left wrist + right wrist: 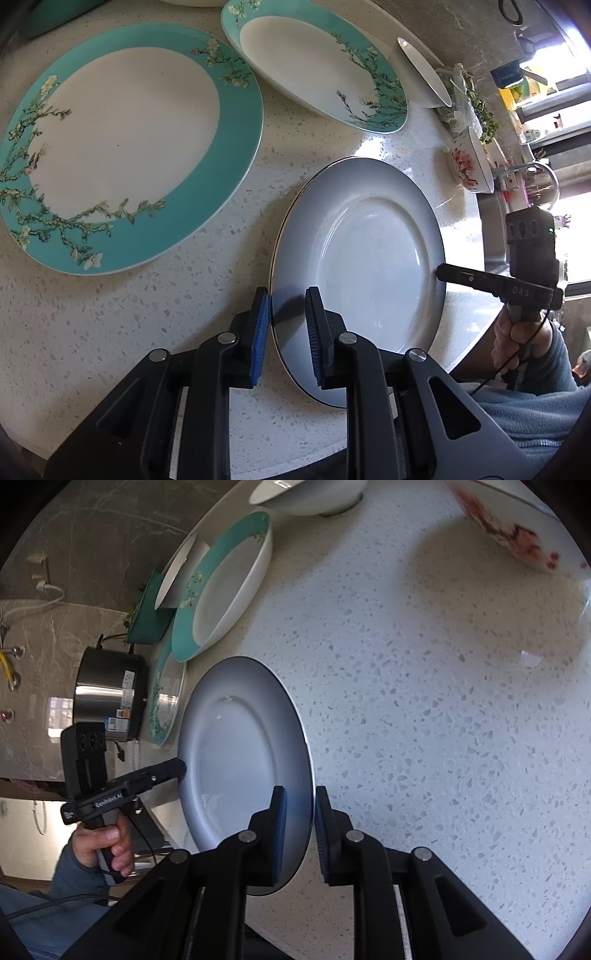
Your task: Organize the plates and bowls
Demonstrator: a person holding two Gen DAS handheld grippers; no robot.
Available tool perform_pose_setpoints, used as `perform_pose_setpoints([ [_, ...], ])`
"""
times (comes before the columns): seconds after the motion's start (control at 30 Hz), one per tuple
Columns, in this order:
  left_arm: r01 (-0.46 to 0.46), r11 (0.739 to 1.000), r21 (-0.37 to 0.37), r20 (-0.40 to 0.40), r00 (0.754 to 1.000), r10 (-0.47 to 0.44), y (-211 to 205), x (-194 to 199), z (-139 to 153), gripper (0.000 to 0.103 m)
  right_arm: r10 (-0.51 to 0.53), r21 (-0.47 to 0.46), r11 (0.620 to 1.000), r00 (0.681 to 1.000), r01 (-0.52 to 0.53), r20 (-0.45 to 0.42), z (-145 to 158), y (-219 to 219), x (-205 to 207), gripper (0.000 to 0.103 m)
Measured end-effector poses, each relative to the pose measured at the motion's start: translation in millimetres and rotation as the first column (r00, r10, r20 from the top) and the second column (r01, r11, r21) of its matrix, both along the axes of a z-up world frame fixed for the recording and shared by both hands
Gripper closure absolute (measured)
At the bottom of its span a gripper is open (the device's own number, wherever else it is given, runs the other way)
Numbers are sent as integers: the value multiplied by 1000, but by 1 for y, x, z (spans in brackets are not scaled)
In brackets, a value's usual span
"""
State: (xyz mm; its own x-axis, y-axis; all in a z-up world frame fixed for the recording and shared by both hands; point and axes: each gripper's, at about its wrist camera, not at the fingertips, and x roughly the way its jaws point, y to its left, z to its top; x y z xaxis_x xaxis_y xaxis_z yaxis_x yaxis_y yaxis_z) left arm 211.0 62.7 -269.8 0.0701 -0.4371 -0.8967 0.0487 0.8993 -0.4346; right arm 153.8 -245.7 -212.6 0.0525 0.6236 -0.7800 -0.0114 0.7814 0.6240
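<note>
Left wrist view. The left hand-held gripper (286, 325) straddles the near rim of the grey plate (365, 258), one blue pad outside the rim and one over the plate's face; the gap is narrow, yet light shows between pad and rim, so the pads do not appear to press. The plate rests on the speckled tabletop (184, 295). Across the plate, the right hand-held gripper (441, 273) meets the far rim. Ahead and to the left lies a large teal floral plate (122, 147); beyond it sit a second teal plate (317, 70), a white bowl (421, 74) and a pink-flowered bowl (469, 166).

Right wrist view. The right hand-held gripper (299, 830) likewise brackets the plate's rim (251, 768), jaws nearly shut with no firm contact evident. The left hand-held gripper (177, 766) touches the opposite edge, held by a hand (107, 849).

Risk, as a judgement: a lift on loose pads would let the glazed rim slip; uneven raising by the two hands would tilt the plate back onto the tabletop.

Only the left view shows the floral pattern of the big plate in full; only the right view shows the steel pot (107, 698) beyond the left hand-held gripper.
</note>
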Motion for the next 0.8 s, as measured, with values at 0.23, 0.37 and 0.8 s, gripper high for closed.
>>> perform_pose_setpoints([
  [0.23,41,999,20,36,998,-42,-10,1,3,74,27,-160,987,994,-10,102,14,23,-8,79],
  [0.37,57,998,12,43,997,-57,-11,1,3,69,55,-261,965,985,-11,164,19,36,-15,72],
  [0.8,78,997,-11,85,993,-77,-22,0,4,44,207,-524,851,933,-23,295,21,85,-30,41],
])
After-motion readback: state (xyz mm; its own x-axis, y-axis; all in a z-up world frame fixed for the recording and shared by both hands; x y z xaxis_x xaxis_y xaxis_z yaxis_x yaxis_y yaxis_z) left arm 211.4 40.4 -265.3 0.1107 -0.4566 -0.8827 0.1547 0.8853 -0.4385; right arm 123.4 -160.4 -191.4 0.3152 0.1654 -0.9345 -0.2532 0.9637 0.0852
